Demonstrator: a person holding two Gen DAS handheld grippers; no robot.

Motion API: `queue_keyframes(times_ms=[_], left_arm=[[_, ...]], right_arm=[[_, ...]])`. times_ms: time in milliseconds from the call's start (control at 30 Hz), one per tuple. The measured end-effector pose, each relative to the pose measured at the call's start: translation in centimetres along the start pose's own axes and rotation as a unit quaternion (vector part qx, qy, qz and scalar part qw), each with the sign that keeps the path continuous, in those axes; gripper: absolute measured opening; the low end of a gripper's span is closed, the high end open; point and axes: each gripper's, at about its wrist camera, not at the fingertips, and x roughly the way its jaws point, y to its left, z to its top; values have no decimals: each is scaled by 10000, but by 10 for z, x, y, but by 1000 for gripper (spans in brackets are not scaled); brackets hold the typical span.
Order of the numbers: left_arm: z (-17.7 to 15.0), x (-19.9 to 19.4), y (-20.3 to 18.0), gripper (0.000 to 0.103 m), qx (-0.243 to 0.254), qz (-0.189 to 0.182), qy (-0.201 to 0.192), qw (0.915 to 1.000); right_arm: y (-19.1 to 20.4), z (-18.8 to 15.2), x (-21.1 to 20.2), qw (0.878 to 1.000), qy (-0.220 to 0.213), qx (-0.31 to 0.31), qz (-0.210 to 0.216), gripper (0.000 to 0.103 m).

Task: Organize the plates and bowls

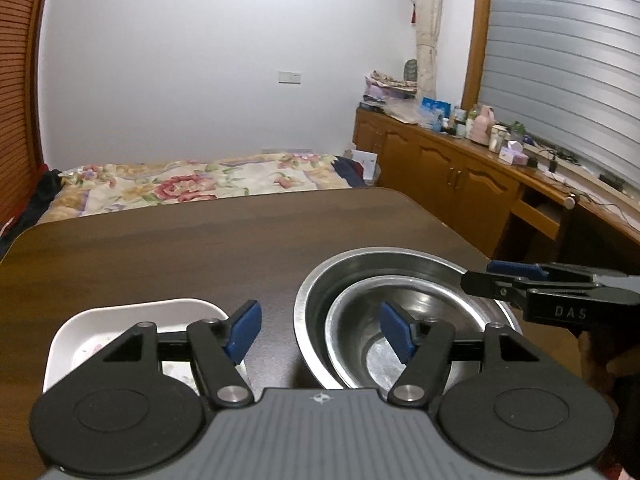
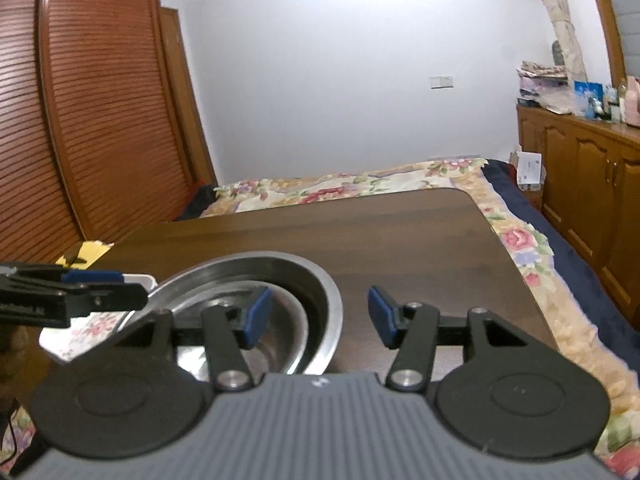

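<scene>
Small steel bowl [image 1: 376, 344] nested in big bowl [image 1: 344, 276] to save bench [image 1: 200, 248] space; L tongs [image 1: 320, 332] & R tongs [image 2: 320, 316] both wide, empty.

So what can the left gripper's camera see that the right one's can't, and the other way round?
Only the left wrist view shows the window blind and the cluttered counter below it. Only the right wrist view shows the louvred wardrobe doors in full. Both show the dark table, the small steel bowl nested in the large steel bowl, the white flowered dish, the bed, and both grippers, left and right, open and empty.
</scene>
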Motion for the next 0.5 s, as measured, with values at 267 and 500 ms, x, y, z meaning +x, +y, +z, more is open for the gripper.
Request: queue_keyframes(times_ms=[267, 500], left_arm=[[-8, 10, -4, 69, -43, 113, 94, 9999], [-10, 11, -7, 69, -53, 119, 130, 9998]], right_arm=[[-3, -8, 9, 9999, 3, 95, 51, 61], [5, -12, 6, 9999, 22, 41, 93, 62]])
